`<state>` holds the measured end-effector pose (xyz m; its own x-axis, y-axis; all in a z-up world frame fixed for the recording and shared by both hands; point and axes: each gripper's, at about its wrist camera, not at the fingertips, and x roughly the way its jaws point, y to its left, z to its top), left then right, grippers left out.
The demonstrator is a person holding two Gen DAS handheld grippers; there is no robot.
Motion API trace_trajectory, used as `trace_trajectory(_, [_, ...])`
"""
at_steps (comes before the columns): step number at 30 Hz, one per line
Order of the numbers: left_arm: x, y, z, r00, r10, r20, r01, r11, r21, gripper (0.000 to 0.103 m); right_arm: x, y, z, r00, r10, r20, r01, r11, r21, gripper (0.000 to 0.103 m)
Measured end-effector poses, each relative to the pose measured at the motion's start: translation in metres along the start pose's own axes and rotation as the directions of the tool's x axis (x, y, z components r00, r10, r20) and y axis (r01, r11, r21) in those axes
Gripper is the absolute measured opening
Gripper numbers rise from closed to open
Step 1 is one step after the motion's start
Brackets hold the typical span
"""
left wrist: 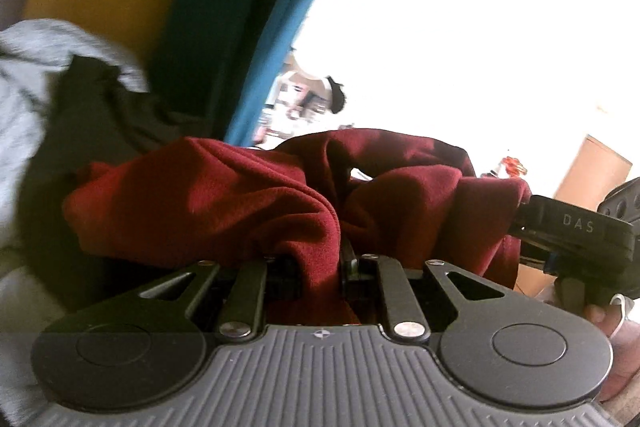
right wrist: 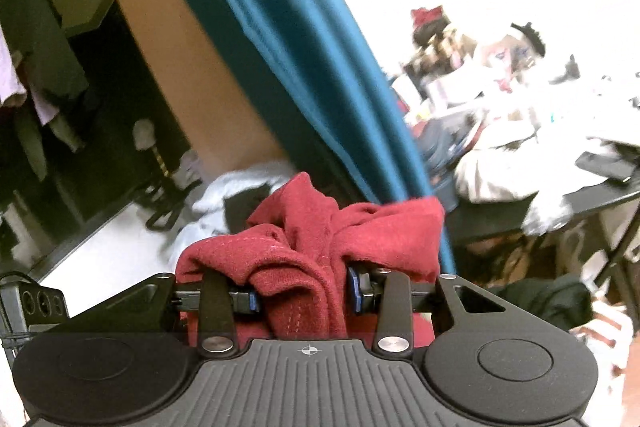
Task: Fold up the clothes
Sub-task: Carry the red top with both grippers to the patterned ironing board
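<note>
A dark red garment [left wrist: 240, 203] is bunched in front of my left gripper [left wrist: 320, 267], whose jaws are shut on a fold of it; the cloth hides the fingertips. The same red garment [right wrist: 316, 247] fills the right wrist view, where my right gripper [right wrist: 304, 291] is shut on a thick bundle of it between its blue pads [right wrist: 354, 287]. The right gripper's black body [left wrist: 576, 231] shows at the right edge of the left wrist view, beside the cloth. Both grippers hold the garment lifted.
A teal curtain [right wrist: 288, 39] hangs behind the garment in both views. Grey and dark clothes [left wrist: 60, 99] lie in a heap at the left. A cluttered table [right wrist: 520, 115] stands at the right, with a cardboard box [left wrist: 588, 171] near it. A person's hand [left wrist: 616, 323] grips at the lower right.
</note>
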<state>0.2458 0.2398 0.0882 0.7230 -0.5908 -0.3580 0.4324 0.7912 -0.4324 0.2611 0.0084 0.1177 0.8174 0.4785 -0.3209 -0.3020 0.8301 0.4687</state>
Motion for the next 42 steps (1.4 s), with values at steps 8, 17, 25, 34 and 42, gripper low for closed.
trace_trajectory(8, [0.036,-0.086,-0.007,0.997,-0.063,-0.037,0.066,0.994,0.091,0.016,-0.087,-0.050,0.004,0.992,-0.044,0.117,0.040,0.998,0.041,0.035])
trace_trajectory(17, [0.072,-0.239,-0.058,0.980,-0.198,-0.026,0.200,0.967,0.158,0.016,-0.242,-0.142,0.008,0.965,-0.048,0.257,0.035,0.998,0.055,0.035])
trace_trajectory(25, [0.135,-0.364,-0.114,0.938,-0.325,-0.119,0.340,0.931,0.134,0.016,-0.386,-0.245,0.000,0.933,-0.143,0.329,0.123,0.989,0.080,0.035])
trace_trajectory(34, [0.217,-0.474,-0.159,0.783,-0.549,-0.292,0.600,0.791,0.122,0.016,-0.533,-0.317,-0.020,0.828,-0.429,0.361,0.377,0.903,0.207,0.035])
trace_trajectory(42, [0.289,-0.519,-0.183,0.680,-0.636,-0.366,0.696,0.717,0.047,0.016,-0.589,-0.370,-0.018,0.724,-0.593,0.352,0.521,0.805,0.285,0.035])
